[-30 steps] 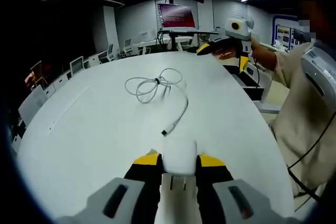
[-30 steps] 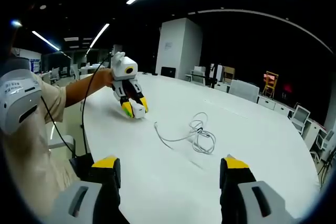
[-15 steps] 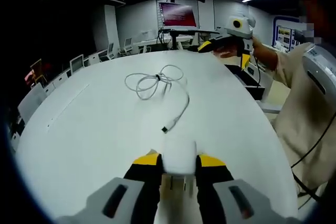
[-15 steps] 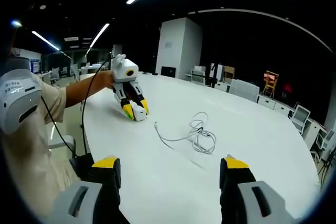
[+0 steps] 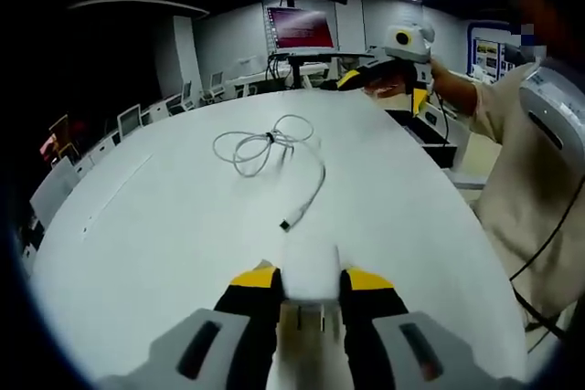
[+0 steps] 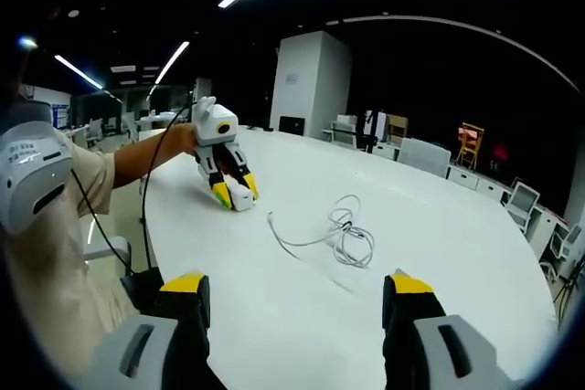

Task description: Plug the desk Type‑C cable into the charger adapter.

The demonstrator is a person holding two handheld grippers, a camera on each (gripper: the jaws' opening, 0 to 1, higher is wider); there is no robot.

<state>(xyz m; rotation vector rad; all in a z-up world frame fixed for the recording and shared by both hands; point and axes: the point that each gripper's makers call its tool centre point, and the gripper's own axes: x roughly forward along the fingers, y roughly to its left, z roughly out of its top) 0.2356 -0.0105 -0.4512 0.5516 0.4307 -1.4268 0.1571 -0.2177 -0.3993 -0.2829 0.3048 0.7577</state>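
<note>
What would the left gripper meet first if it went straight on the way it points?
Probably the cable's free plug, lying on the white table just ahead of the charger adapter held in the left gripper; depth is uncertain.

A smooth, matt white plastic charger adapter point(image 5: 311, 271) is seen between yellow-tipped black plastic jaws. The thin white rubbery cable point(image 5: 274, 145), metal-tipped, is laid on a smooth, faintly sheened white tabletop point(image 5: 164, 226).
</note>
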